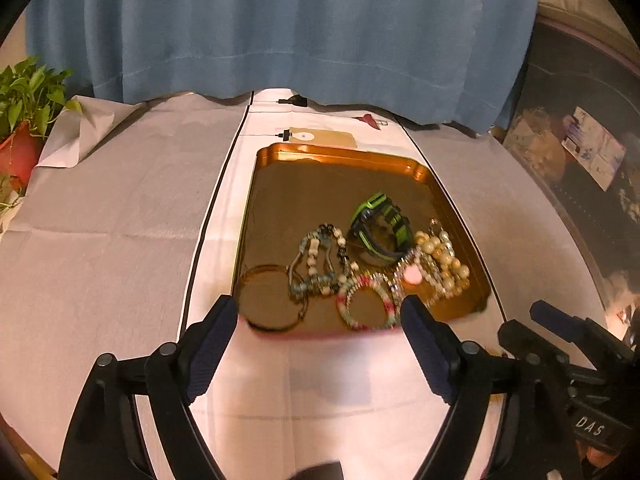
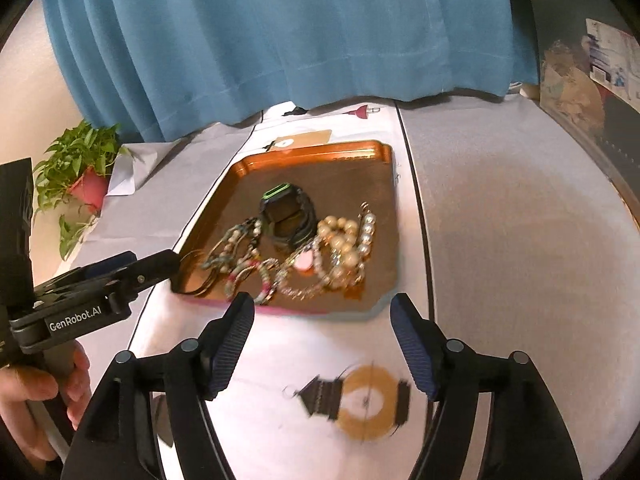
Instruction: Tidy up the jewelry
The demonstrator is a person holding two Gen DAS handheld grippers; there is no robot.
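A copper tray (image 1: 340,151) (image 2: 312,151) on a white cloth holds a green-and-black watch (image 1: 380,222) (image 2: 286,216), pearl bracelets (image 1: 440,256) (image 2: 346,244), a teal beaded bracelet (image 1: 316,264), a pink beaded bracelet (image 1: 368,300) (image 2: 248,276) and dark bangles (image 1: 270,300). My left gripper (image 1: 320,320) is open and empty just before the tray's near edge. My right gripper (image 2: 322,320) is open and empty, above a gold-and-black earring (image 2: 360,400) lying on the cloth in front of the tray.
A blue curtain (image 1: 300,32) hangs behind the table. A potted plant (image 1: 24,120) (image 2: 80,168) stands at the far left. A tan card (image 1: 324,137) and a red clip (image 1: 370,120) lie beyond the tray. Cluttered dark shelves (image 1: 580,160) are at the right.
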